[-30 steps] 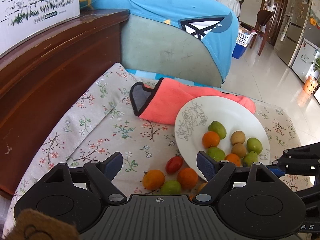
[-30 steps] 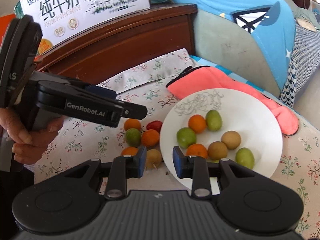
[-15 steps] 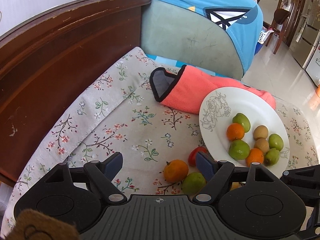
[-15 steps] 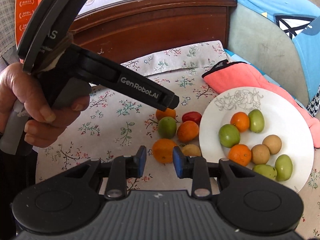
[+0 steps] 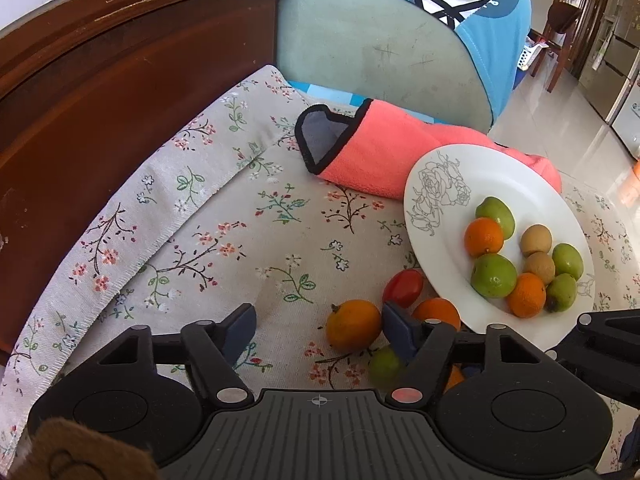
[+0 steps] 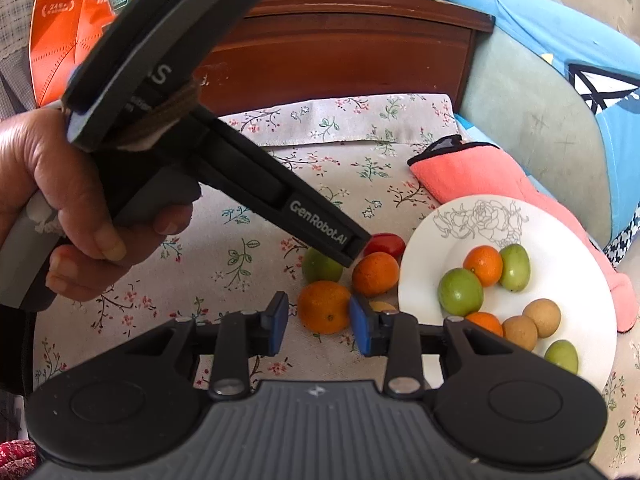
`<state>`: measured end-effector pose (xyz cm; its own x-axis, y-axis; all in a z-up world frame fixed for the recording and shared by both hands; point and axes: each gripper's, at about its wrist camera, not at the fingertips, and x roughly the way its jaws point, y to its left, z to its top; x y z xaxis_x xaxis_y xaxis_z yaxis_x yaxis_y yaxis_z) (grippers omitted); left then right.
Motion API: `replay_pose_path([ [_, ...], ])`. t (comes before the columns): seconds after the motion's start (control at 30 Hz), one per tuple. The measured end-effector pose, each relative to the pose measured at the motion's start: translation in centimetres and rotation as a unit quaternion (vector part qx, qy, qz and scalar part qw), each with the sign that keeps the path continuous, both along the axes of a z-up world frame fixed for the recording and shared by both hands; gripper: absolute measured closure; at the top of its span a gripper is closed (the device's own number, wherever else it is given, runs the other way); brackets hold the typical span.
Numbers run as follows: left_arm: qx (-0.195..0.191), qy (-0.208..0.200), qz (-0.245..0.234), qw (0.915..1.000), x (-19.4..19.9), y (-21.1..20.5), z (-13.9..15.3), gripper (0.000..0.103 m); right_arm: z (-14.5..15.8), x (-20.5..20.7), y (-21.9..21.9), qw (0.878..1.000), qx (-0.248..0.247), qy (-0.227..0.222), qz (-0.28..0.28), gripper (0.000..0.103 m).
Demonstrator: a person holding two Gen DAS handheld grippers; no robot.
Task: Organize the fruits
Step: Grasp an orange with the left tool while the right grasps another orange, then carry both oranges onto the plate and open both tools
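Observation:
A white plate holds several fruits: oranges, green fruits and brown ones. Loose fruit lies on the floral cloth left of the plate: a red tomato, oranges and a green fruit. My left gripper is open and empty, with an orange just inside its right finger. My right gripper is open, its pads on either side of the nearest orange without closing on it.
A pink oven mitt lies behind the plate. A dark wooden cabinet borders the cloth on the left. A sofa arm with blue cover stands at the back. A tiled floor drops off to the right.
Both grippers have moved left and lower toward the loose fruit. The right gripper's pads have opened wider and now sit on either side of the near orange.

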<state>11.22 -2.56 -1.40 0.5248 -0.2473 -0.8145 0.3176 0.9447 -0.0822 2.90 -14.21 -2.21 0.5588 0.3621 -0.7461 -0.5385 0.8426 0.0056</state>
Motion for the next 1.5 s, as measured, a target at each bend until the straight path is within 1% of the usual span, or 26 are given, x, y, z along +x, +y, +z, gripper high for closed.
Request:
replay_pose_path([
  [0.07, 0.008, 0.002, -0.008, 0.9999, -0.3, 0.0, -0.1, 0.049, 0.2, 0.1, -0.3, 1.000, 0.008, 0.007, 0.002, 0.067],
  [0.13, 0.024, -0.002, -0.016, 0.9996, -0.5, -0.1, -0.2, 0.052, 0.2, 0.1, -0.4, 1.000, 0.010, 0.010, 0.001, 0.067],
  [0.2, 0.032, -0.005, -0.019, 0.9993, -0.6, -0.2, -0.4, 0.052, 0.1, 0.1, -0.3, 1.000, 0.004, 0.006, -0.001, 0.067],
  [0.33, 0.026, -0.009, -0.014, 0.9995, -0.3, 0.0, -0.4, 0.051, 0.0, 0.2, 0.0, 1.000, 0.002, -0.004, 0.002, 0.062],
  [0.37, 0.025, -0.012, -0.011, 0.9996, -0.3, 0.0, -0.3, 0.049, 0.0, 0.1, 0.1, 1.000, 0.000, -0.006, 0.002, 0.062],
  [0.67, 0.022, -0.027, 0.004, 0.9994, 0.4, 0.4, -0.7, 0.049, -0.2, -0.2, 1.1, 0.998, -0.038, -0.037, 0.018, 0.062],
  [0.77, 0.033, -0.036, -0.002, 0.9988, 0.3, 0.1, -0.9, 0.049, -0.4, -0.2, 1.3, 0.997, -0.051, -0.046, 0.021, 0.067],
  [0.83, 0.037, -0.039, -0.009, 0.9985, 0.3, -0.1, -0.9, 0.050, -0.4, -0.3, 1.4, 0.997, -0.060, -0.052, 0.023, 0.072],
  [0.87, 0.038, -0.041, -0.012, 0.9984, 0.2, -0.2, -0.9, 0.051, -0.3, -0.4, 1.3, 0.997, -0.060, -0.052, 0.024, 0.072],
  [0.9, 0.038, -0.042, -0.013, 0.9983, 0.2, -0.2, -0.9, 0.053, -0.3, -0.4, 1.3, 0.997, -0.058, -0.051, 0.023, 0.073],
  [0.93, 0.037, -0.044, -0.017, 0.9982, 0.2, -0.3, -0.9, 0.060, -0.3, -0.4, 1.2, 0.997, -0.056, -0.050, 0.021, 0.073],
  [0.97, 0.033, -0.045, -0.023, 0.9982, 0.2, -0.4, -0.9, 0.064, -0.3, -0.4, 1.2, 0.997, -0.057, -0.051, 0.021, 0.073],
  [1.03, 0.032, -0.047, -0.031, 0.9979, 0.0, -0.5, -0.8, 0.075, -0.2, -0.4, 1.1, 0.997, -0.055, -0.050, 0.021, 0.073],
  [1.23, 0.035, -0.048, -0.031, 0.9978, -0.2, -0.4, -0.7, 0.075, 0.2, -0.2, 0.5, 0.999, -0.029, -0.032, 0.009, 0.074],
  [1.5, 0.021, -0.050, -0.027, 0.9981, -0.7, 0.0, 0.5, 0.075, 1.2, -0.3, -0.9, 1.000, 0.013, -0.016, -0.008, 0.074],
])
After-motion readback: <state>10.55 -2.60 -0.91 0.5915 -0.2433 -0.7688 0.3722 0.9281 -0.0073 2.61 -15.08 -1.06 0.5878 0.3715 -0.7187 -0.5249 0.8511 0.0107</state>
